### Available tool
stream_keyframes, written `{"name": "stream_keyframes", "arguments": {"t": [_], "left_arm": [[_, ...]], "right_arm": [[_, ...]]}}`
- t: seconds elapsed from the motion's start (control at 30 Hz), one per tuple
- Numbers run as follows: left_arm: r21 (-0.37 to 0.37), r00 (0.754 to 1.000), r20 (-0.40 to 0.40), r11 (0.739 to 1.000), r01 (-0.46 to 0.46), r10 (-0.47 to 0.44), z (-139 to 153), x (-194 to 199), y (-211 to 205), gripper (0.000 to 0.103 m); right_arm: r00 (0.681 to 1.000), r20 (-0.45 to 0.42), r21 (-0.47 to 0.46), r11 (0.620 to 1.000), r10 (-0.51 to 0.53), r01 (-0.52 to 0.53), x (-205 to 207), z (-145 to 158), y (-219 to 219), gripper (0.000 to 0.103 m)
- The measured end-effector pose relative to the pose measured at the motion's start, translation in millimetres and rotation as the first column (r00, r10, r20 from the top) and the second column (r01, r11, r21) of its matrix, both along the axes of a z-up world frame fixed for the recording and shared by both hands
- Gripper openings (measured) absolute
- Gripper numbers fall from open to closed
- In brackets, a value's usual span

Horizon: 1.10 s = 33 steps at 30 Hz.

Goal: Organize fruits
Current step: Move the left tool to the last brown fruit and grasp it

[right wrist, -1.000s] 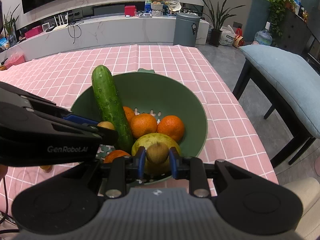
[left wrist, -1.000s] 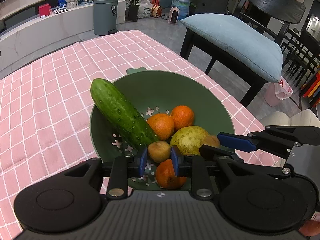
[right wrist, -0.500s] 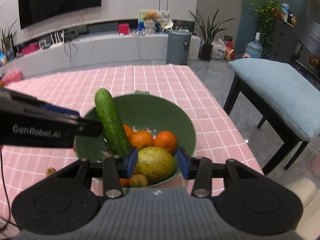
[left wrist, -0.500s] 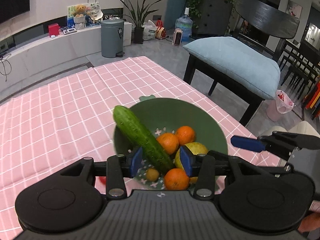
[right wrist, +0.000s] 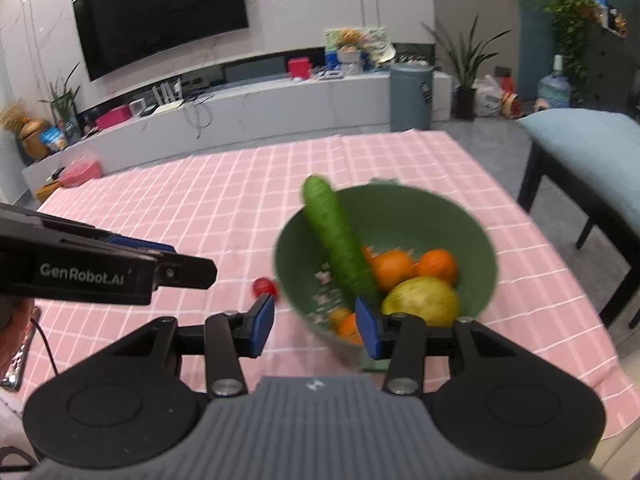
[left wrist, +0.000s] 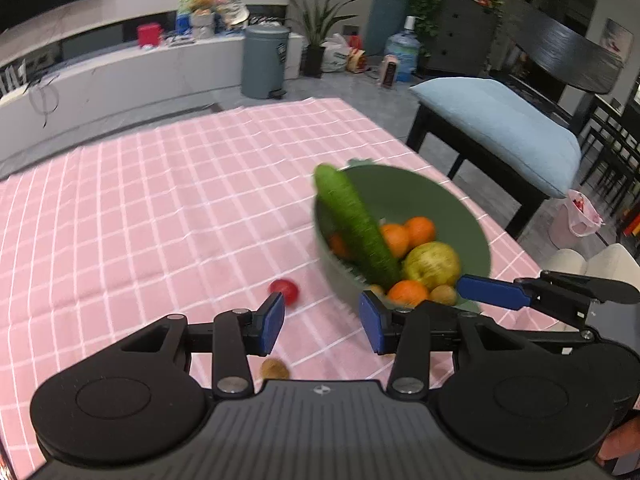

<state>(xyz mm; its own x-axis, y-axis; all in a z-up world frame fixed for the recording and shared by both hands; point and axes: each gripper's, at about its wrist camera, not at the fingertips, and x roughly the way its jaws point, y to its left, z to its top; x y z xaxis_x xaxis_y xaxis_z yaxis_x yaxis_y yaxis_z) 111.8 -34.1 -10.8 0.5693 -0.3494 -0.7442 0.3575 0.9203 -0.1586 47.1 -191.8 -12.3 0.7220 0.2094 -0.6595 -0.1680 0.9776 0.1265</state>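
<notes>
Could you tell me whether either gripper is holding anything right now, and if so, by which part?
Nothing is held: the left gripper and right gripper both stand open and empty.

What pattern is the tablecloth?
Pink tablecloth with a white grid check, clearest in the left wrist view.

Both views are motion-smeared around the green bowl [left wrist: 472, 216], so the cucumber [left wrist: 356, 224] skin and the bowl's holes are mush. The small brown fruit [left wrist: 274, 369] near the left gripper body is half hidden by it, can't tell what it is. In the right wrist view the near bowl rim and an orange [right wrist: 347, 326] sit behind the gripper's blue pad [right wrist: 366, 334]. A hand [left wrist: 618, 446] is cut off at the btm-right edge of the left wrist view. Shelf stuff on the far side is too small to ID.
</notes>
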Motion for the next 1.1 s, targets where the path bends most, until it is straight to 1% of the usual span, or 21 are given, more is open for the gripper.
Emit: {"name": "stream_keyframes", "arguments": {"t": [0.27, 0.5, 0.6, 0.73, 0.8, 0.93, 1.03, 1.1], "left_arm": [[-0.021, 0.999, -0.033, 0.999, -0.037, 0.036, -20, -3, 30, 0.051], [-0.068, 0.994, -0.074, 0.994, -0.080, 0.075, -42, -7, 51, 0.051], [-0.101, 0.989, -0.109, 0.989, -0.109, 0.098, -54, -6, 60, 0.051], [-0.126, 0.984, -0.136, 0.983, -0.132, 0.115, -64, -2, 67, 0.051], [-0.120, 0.985, -0.136, 0.985, -0.124, 0.107, -66, -1, 65, 0.051], [-0.077, 0.990, -0.133, 0.996, -0.050, 0.040, -72, 1, 50, 0.051], [-0.043, 0.991, -0.135, 0.999, -0.014, 0.008, -78, 0, 40, 0.046], [-0.046, 0.989, -0.147, 0.999, -0.005, -0.002, -82, 2, 38, 0.045]], "right_arm": [[0.998, -0.060, 0.037, 0.999, 0.032, -0.030, 10, -18, 22, 0.042], [0.995, -0.085, 0.018, 0.999, 0.049, -0.048, 15, -35, 35, 0.042], [0.993, -0.101, 0.008, 0.998, 0.057, -0.056, 19, -42, 41, 0.042], [0.991, -0.116, -0.008, 0.997, 0.069, -0.071, 23, -49, 48, 0.039], [0.991, -0.115, -0.019, 0.997, 0.070, -0.072, 24, -51, 51, 0.038], [0.991, -0.122, -0.033, 0.998, 0.058, -0.062, 28, -57, 53, 0.036], [0.989, -0.139, -0.033, 0.998, 0.051, -0.056, 29, -62, 52, 0.033], [0.987, -0.154, -0.032, 0.999, 0.039, -0.044, 30, -67, 49, 0.033]]}}
